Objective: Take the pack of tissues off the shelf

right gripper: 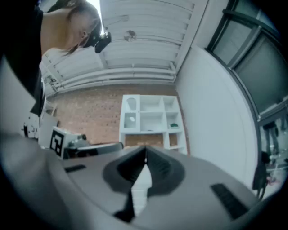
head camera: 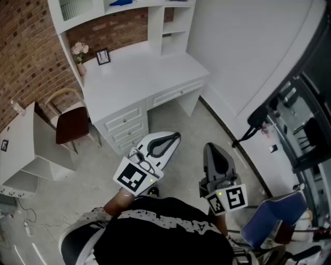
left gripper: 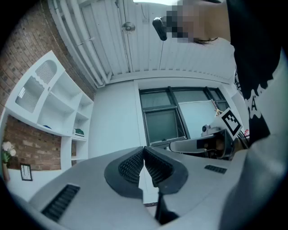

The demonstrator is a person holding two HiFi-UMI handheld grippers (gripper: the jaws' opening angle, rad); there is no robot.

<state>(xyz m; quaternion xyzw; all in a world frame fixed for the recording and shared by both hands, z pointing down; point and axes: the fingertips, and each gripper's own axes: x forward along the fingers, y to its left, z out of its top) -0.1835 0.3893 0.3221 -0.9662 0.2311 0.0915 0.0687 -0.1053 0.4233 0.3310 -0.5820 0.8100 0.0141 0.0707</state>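
Note:
The white shelf unit (head camera: 129, 8) stands on a white desk (head camera: 139, 77) against the brick wall, far from both grippers. A small green thing (left gripper: 79, 132), maybe the pack of tissues, lies in a right-hand shelf compartment; it is also small in the right gripper view (right gripper: 174, 125). What it is cannot be told at this distance. My left gripper (head camera: 175, 136) is held low near the person's body, shut and empty, its pads (left gripper: 130, 165) touching. My right gripper (head camera: 209, 147) sits beside it, also shut with nothing between its pads (right gripper: 159, 168). Both point roughly toward the desk.
A chair with a dark red seat (head camera: 72, 124) stands left of the desk drawers (head camera: 124, 124). Flowers (head camera: 79, 50) and a small picture frame (head camera: 103, 56) sit on the desk. A white cabinet (head camera: 26, 155) is at the left, a blue chair (head camera: 269, 217) and dark racks (head camera: 305, 129) at the right.

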